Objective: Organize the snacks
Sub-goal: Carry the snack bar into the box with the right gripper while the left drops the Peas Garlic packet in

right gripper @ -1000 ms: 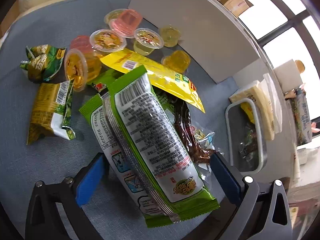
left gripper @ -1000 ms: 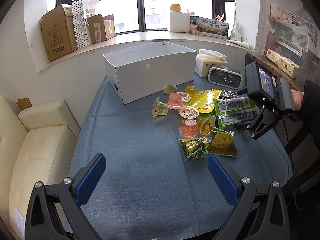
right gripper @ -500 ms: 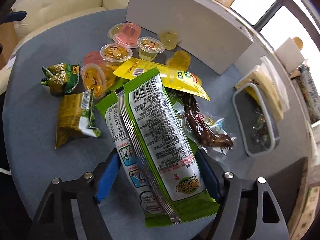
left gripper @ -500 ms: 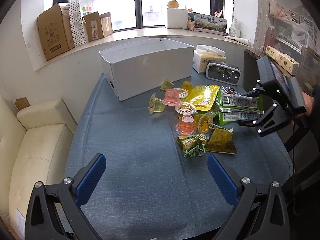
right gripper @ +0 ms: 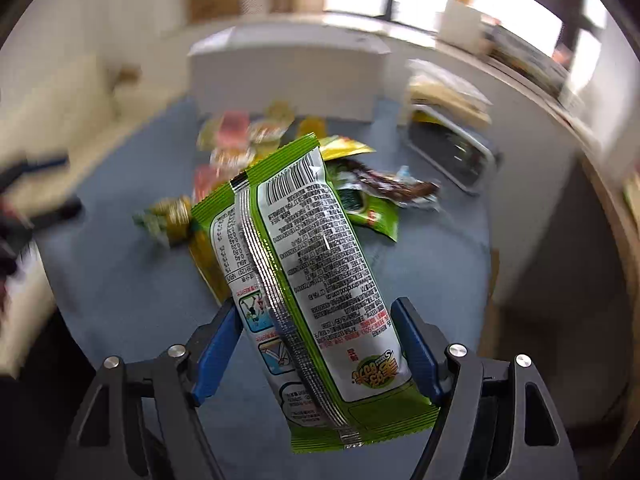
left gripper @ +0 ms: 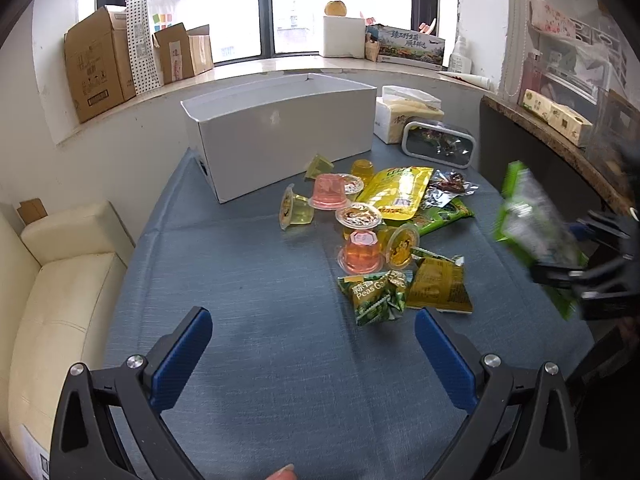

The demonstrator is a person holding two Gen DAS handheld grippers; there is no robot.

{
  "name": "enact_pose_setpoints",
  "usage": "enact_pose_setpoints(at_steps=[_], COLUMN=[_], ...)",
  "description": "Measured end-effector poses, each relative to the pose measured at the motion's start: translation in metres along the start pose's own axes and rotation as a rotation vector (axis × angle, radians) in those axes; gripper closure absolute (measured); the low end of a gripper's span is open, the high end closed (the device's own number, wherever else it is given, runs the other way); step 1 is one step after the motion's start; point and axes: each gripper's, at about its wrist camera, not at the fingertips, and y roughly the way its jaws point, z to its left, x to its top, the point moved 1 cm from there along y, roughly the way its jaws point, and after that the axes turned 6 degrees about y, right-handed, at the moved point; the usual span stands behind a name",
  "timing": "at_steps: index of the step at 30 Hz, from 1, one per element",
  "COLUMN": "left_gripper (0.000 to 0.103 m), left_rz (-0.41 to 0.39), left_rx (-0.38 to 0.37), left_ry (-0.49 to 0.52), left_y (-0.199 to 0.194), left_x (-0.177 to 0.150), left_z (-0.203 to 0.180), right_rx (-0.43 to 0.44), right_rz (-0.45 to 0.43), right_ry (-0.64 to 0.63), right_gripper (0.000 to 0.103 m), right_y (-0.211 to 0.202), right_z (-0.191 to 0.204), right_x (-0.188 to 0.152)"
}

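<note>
My right gripper [right gripper: 320, 340] is shut on a green and silver snack packet [right gripper: 304, 264] and holds it in the air above the table; the packet shows blurred at the right of the left wrist view [left gripper: 532, 224]. My left gripper [left gripper: 312, 356] is open and empty over the near part of the blue table [left gripper: 248, 272]. A pile of snacks lies ahead of it: jelly cups [left gripper: 360, 252], a yellow packet [left gripper: 400, 192], a green peas packet [left gripper: 372, 292]. An open white box [left gripper: 280, 136] stands behind the pile.
A tissue box [left gripper: 404, 116] and a clear lidded container [left gripper: 438, 144] stand right of the white box. A cream sofa [left gripper: 60, 280] lies left of the table. Cardboard boxes [left gripper: 100, 64] line the windowsill. A shelf edge [left gripper: 560, 148] runs along the right.
My right gripper closed on the green packet and lifted it off the pile, tilting upward. The left gripper stayed open and drew slightly closer to the pile.
</note>
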Motion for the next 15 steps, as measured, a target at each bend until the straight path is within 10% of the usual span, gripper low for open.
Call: enact_pose_setpoints(at_steps=[15], left_gripper=[0.000], left_rz=[0.099], left_rx=[-0.067], left_ry=[0.079], left_y=[0.087], left_x=[0.011], left_z=[-0.043], right_rx=[0.093], right_rz=[-0.119], right_ry=[0.303], right_gripper=[0.023], right_y=[-0.047], right_z=[-0.008], right_x=[-0.030])
